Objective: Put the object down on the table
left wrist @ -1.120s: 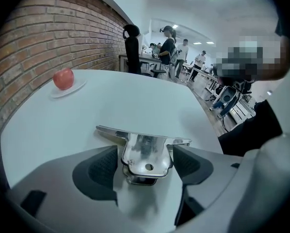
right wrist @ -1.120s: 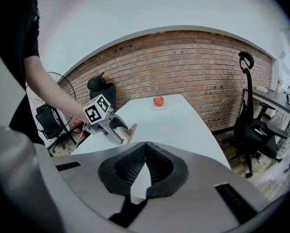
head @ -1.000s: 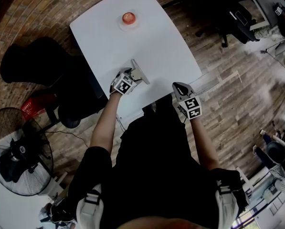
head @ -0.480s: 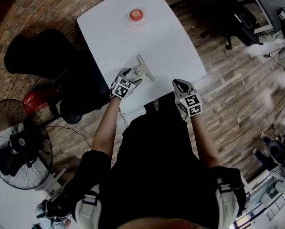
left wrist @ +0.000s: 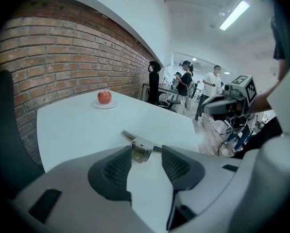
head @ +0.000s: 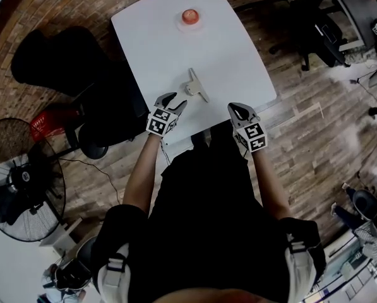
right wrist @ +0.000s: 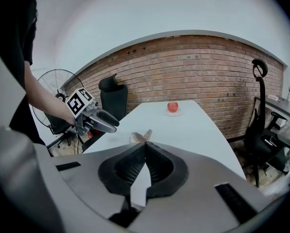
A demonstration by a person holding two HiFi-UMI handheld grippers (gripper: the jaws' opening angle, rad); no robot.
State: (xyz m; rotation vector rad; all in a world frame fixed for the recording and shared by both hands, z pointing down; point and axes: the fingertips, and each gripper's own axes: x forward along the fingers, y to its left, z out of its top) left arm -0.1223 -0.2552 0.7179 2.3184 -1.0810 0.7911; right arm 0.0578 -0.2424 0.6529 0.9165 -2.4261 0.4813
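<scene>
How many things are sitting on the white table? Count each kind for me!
red apple: 1
small plate: 1
metal piece: 1
Total: 3

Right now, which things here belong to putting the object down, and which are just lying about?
In the job: metal hinge on the table; left gripper, fingers closing, nothing between them.
Lying about: apple on its plate; floor fan; black chair; right gripper, shut and empty.
</scene>
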